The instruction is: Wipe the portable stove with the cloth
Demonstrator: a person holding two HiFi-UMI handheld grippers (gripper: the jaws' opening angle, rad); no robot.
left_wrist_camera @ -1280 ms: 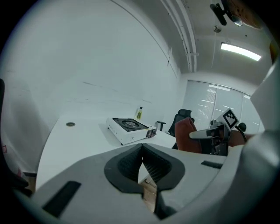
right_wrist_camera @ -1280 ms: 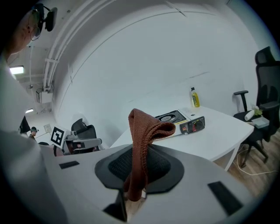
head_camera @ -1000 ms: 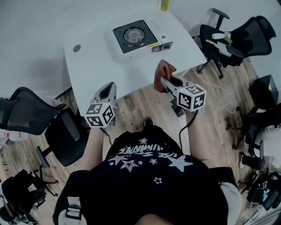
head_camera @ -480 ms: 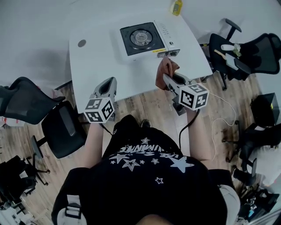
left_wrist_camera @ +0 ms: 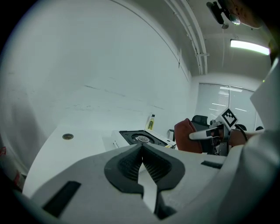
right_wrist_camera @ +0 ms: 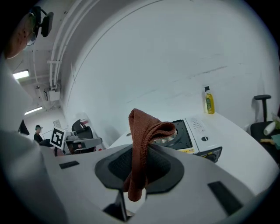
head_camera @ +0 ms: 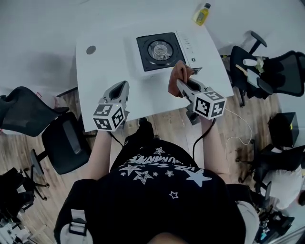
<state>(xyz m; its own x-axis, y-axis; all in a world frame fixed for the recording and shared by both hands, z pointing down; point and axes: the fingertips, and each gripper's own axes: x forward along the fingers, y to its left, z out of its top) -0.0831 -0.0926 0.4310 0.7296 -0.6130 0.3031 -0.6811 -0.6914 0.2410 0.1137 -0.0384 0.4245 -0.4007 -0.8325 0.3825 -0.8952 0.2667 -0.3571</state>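
A white portable stove [head_camera: 164, 53] with a black top and round burner sits on the white table [head_camera: 109, 62]. It also shows in the left gripper view as the stove [left_wrist_camera: 139, 138] and in the right gripper view as the stove [right_wrist_camera: 192, 131]. My right gripper [head_camera: 177, 87] is shut on a rust-brown cloth [head_camera: 181, 74], held just in front of the stove's near right corner. The cloth [right_wrist_camera: 142, 144] stands up between the jaws. My left gripper [head_camera: 120, 90] is shut and empty, over the table's near edge, left of the stove.
A yellow bottle [head_camera: 202, 14] stands at the table's far right corner. A round grommet [head_camera: 90, 49] sits at the table's left. Black office chairs stand to the left [head_camera: 28, 112] and right [head_camera: 271, 66]. Wooden floor lies below.
Both grippers have moved forward toward the table; the right one with the cloth has come from over the floor to the stove's near corner. The stove now sits closer in view.
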